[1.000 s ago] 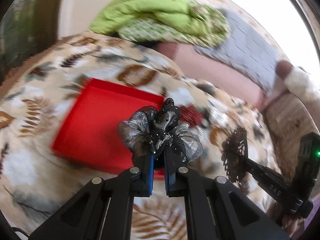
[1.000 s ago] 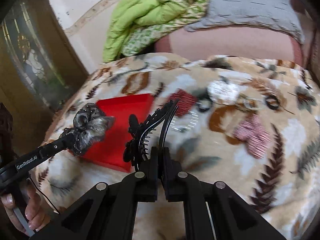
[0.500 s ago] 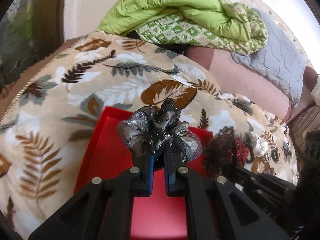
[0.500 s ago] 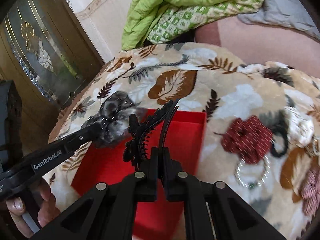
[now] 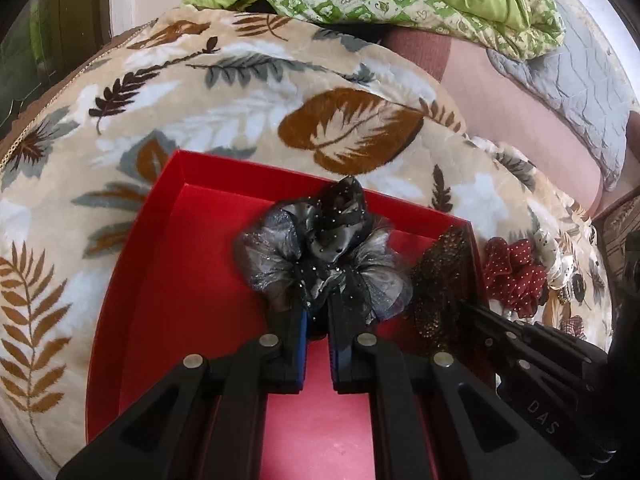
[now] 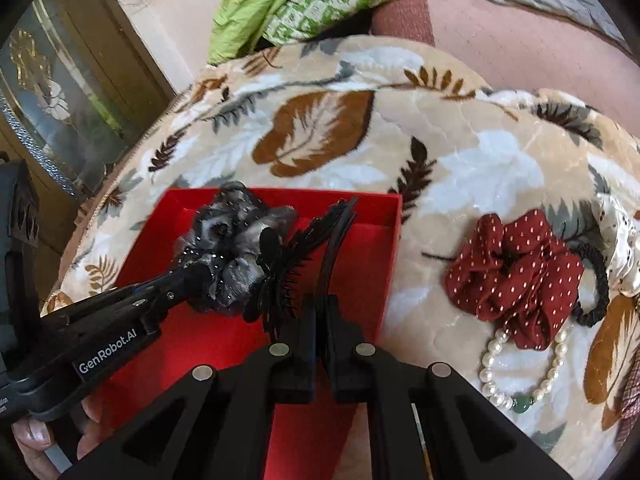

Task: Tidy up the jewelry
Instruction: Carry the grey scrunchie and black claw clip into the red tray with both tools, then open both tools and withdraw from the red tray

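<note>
A bed covered by a leaf-print blanket fills both views, and the red box on it, which a second ago lay ahead and off to the left, now sits directly beneath both tools. The left tongs are clamped narrowly on a grey-and-black scrunchie, which hangs above the middle of the box. The right tongs are pinched shut on a black hair clip, held over the box's right half, just beside the scrunchie. Both pieces have travelled from above the blanket to above the box, so the carrying seems done and what likely remains is lowering and letting go. Neither piece rests on the box floor yet, as far as can be told. To the right of the box, on the blanket, a dotted red scrunchie, a black hair band and a pearl bracelet wait to be sorted.
</note>
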`<state>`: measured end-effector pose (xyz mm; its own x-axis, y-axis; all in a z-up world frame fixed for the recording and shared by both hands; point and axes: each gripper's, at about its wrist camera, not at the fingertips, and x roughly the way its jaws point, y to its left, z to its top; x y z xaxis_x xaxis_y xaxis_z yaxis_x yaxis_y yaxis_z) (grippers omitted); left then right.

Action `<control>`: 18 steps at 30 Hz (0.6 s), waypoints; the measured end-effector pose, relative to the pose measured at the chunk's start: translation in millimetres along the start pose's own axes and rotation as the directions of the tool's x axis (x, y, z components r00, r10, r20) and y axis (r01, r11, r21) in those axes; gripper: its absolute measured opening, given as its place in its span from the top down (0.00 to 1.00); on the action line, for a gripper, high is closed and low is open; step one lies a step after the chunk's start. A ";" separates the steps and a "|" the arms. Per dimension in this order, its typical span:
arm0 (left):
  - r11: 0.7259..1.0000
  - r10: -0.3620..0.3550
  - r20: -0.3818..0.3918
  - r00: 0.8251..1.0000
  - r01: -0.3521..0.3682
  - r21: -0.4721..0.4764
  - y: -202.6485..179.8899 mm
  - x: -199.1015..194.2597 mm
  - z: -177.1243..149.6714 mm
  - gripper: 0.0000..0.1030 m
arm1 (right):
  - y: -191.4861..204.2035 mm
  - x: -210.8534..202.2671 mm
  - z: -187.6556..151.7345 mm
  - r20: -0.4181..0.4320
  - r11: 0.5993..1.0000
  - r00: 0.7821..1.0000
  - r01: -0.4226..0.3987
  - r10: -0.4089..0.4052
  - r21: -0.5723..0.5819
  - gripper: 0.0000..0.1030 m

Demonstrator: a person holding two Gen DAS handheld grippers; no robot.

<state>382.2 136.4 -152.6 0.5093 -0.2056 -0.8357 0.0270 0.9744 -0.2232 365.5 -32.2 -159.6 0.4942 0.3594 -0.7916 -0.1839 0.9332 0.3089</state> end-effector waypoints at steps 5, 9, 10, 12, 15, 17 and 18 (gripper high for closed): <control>1.000 0.005 0.016 1.000 -0.005 -0.008 -0.9 -1.6 -0.2 0.74 | 2.2 0.8 0.6 0.012 1.000 1.000 0.016 -0.016 -0.025 0.91; 0.999 0.045 0.069 0.997 -0.047 0.024 -0.5 -15.6 -1.4 0.58 | -1.1 -11.5 -0.7 0.061 1.000 0.998 -0.006 0.006 -0.002 0.53; 0.998 0.055 0.087 0.995 -0.057 0.022 0.3 -20.5 -1.5 0.50 | -0.9 -18.4 -1.1 0.081 1.000 0.997 -0.011 0.011 -0.003 0.45; 0.997 0.075 0.144 0.987 -0.077 0.005 1.9 -39.6 -3.8 0.40 | 1.3 -40.0 -2.5 0.123 1.000 0.992 0.005 -0.002 -0.021 0.44; 0.995 0.095 0.184 0.978 -0.094 -0.013 -0.8 -65.8 -13.0 0.39 | 2.1 -82.6 -10.2 0.176 0.999 0.984 0.014 -0.008 -0.034 0.42; 0.995 0.102 0.203 0.974 -0.098 -0.030 -3.9 -83.4 -23.7 0.39 | -3.2 -119.5 -21.3 0.224 0.999 0.974 0.023 -0.018 -0.022 0.33; 0.994 0.104 0.233 0.967 -0.098 -0.037 -8.8 -99.0 -35.7 0.39 | -5.9 -135.6 -27.2 0.247 1.000 0.969 0.026 -0.021 -0.017 0.29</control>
<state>300.8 145.0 -85.8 0.6957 -0.0758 -0.7143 -0.0551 0.9859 -0.1583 276.4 -86.3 -68.5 0.6922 0.3270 -0.6434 -0.1855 0.9421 0.2793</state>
